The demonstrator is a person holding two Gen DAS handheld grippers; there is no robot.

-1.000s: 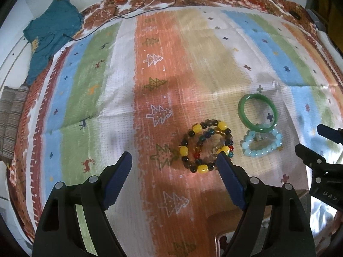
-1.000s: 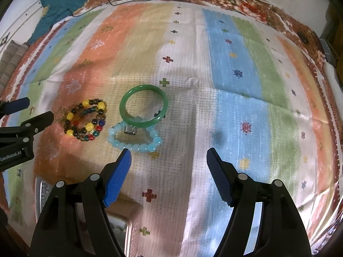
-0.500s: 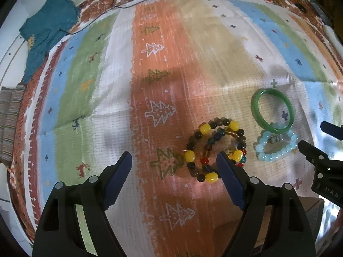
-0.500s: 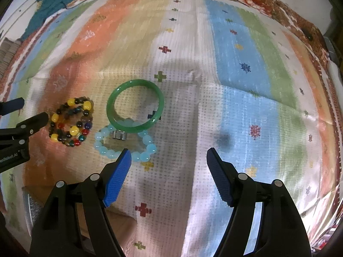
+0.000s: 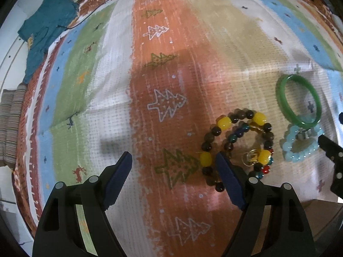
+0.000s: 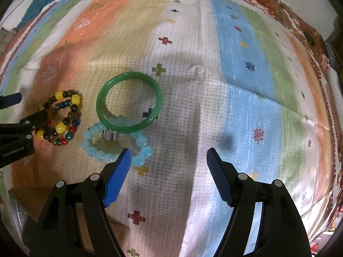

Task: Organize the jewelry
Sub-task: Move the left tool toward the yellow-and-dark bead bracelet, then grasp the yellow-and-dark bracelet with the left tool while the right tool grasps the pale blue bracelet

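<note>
Left wrist view: looking steeply down from close above the cloth [image 5: 163, 68], out between the left gripper [image 5: 173, 160] fingers, bracelets [image 5: 238, 147] low on the right, bangle [image 5: 299, 100] at the right edge. Right wrist view: same steep downward angle, equally near, set further right, bracelets [image 6: 61, 120] far left, bangle [image 6: 128, 101] left of centre. Shared: cloth, bracelets, bangle; each gripper's tip visible at the other view's edge.
</note>
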